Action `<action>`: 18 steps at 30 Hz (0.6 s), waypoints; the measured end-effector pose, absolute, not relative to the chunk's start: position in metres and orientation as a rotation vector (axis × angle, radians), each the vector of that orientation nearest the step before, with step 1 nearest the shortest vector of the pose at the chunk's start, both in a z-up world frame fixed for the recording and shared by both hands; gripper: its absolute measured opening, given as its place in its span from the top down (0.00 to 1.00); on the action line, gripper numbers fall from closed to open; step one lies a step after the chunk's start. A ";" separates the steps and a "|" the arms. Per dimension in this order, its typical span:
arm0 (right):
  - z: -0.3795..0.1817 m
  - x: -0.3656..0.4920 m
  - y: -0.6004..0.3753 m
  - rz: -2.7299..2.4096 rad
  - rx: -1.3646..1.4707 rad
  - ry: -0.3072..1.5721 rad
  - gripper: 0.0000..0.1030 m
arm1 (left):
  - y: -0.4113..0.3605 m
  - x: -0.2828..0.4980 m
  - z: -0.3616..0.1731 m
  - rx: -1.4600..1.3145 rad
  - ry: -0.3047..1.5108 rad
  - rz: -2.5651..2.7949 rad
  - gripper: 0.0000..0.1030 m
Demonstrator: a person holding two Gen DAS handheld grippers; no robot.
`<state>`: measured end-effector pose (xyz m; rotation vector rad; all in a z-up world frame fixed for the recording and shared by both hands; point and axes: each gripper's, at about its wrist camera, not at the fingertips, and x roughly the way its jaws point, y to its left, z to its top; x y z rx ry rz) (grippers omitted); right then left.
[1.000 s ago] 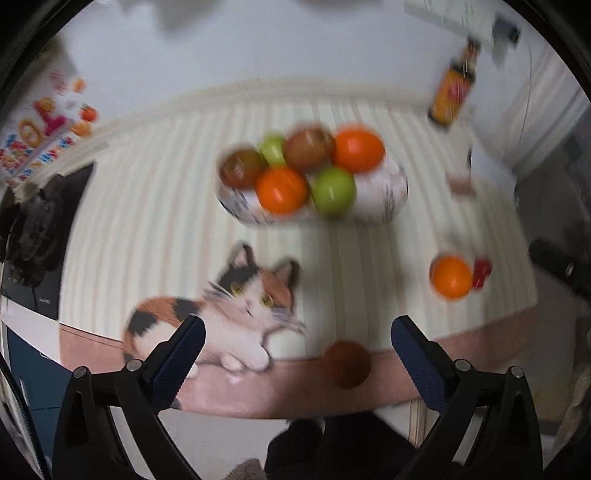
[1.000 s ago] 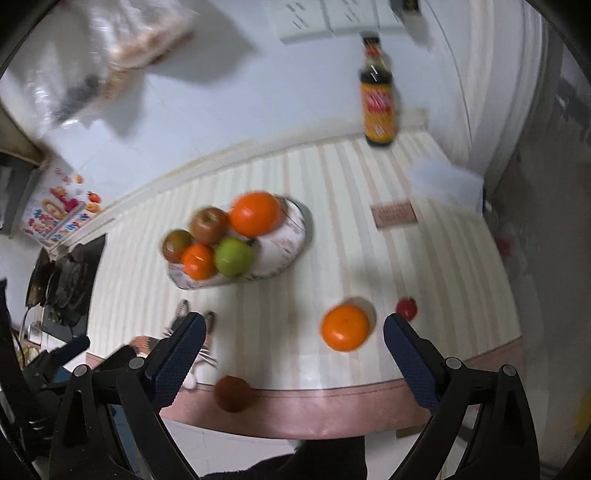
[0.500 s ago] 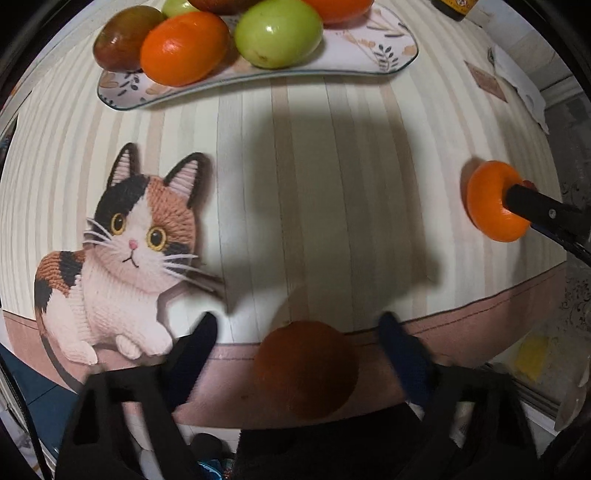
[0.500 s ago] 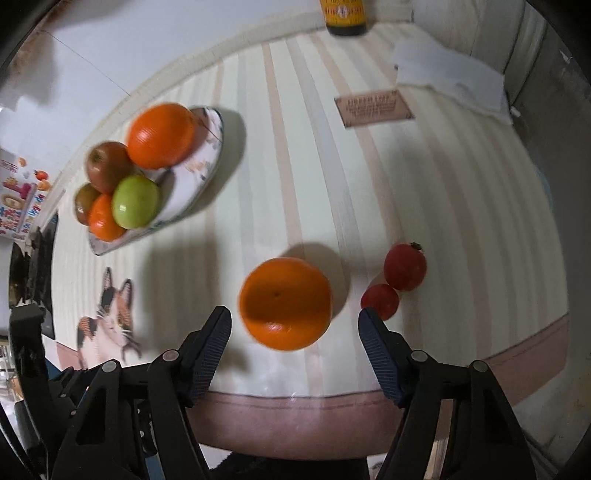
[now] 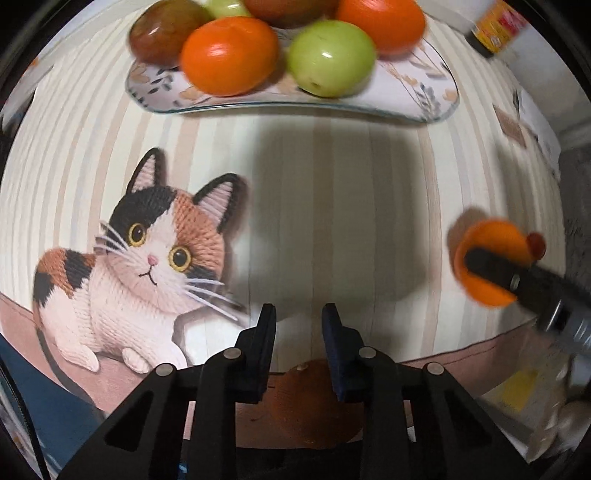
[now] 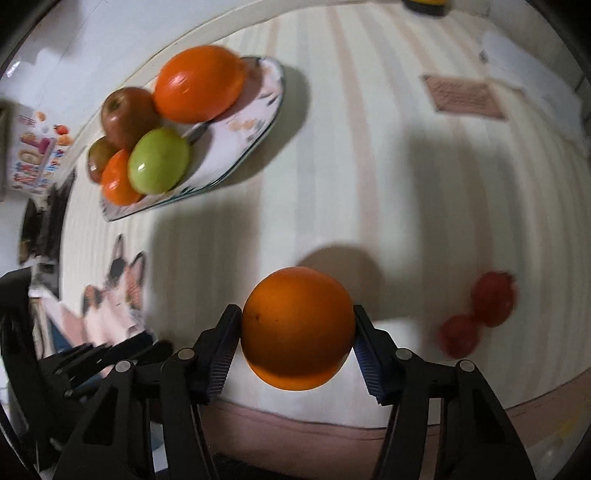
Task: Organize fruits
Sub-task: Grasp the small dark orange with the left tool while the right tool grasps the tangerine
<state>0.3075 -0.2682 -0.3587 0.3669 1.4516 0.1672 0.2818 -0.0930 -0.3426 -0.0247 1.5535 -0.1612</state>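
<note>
The plate [image 6: 258, 122] at the back of the table [image 6: 369, 184] carries 6 fruits: 2 orange ones [image 5: 229, 55], 2 green ones [image 5: 330, 55] and 2 reddish-brown ones [image 6: 127, 116], though 1 green one only peeks out in the left wrist view. Off the plate lie 1 orange [image 6: 297, 326], 2 small red fruits [image 6: 493, 299] near the front right edge, and 1 brown fruit [image 5: 314, 406] at the front edge. There are also 1 bottle [image 5: 496, 27] at the back and 1 cat picture [image 5: 136, 266].

Both wrist cameras are looking steeply down, close over the striped table [image 5: 332, 192], sharing the fruit plate [image 6: 258, 122].
</note>
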 end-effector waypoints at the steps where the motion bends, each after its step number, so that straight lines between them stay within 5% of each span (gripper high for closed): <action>1: -0.358 0.306 -0.266 0.174 0.353 1.449 0.40 | -0.088 0.283 -0.342 -0.055 1.558 -0.160 0.77; 7: -0.360 0.300 -0.271 0.197 0.387 1.467 0.40 | -0.057 0.284 -0.336 -0.257 1.626 -0.180 0.73; 10: -0.361 0.296 -0.274 0.204 0.398 1.477 0.40 | -0.054 0.278 -0.324 -0.293 1.653 -0.228 0.63; 14: -0.361 0.295 -0.276 0.209 0.403 1.480 0.40 | -0.064 0.265 -0.309 -0.219 1.662 -0.280 0.47; 18: -0.361 0.294 -0.275 0.207 0.397 1.479 0.40 | -0.080 0.264 -0.330 -0.061 1.707 -0.272 0.45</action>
